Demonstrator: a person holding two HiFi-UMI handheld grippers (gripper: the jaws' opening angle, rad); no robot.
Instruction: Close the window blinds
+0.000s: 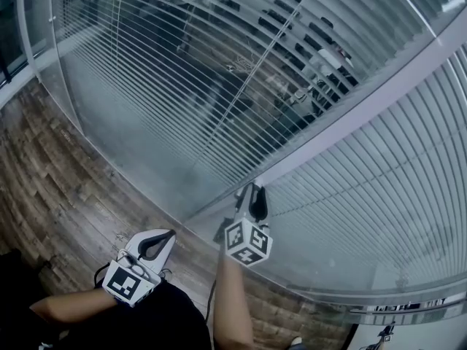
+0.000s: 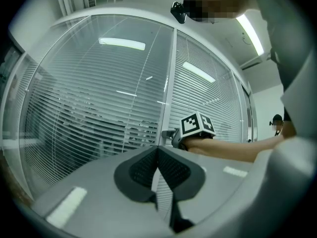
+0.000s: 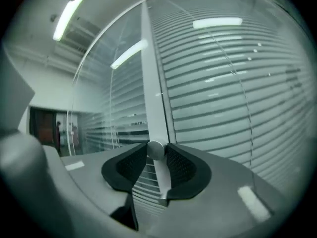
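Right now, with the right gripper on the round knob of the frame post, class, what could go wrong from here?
1. The right gripper holds the knob only at its pad tips, so it may slip off when turned.
2. The glass stands close beside the jaws, so a slip could knock it.
3. The slats in the head view's left panel show gaps. Turning the knob the wrong way would likely open them wider.
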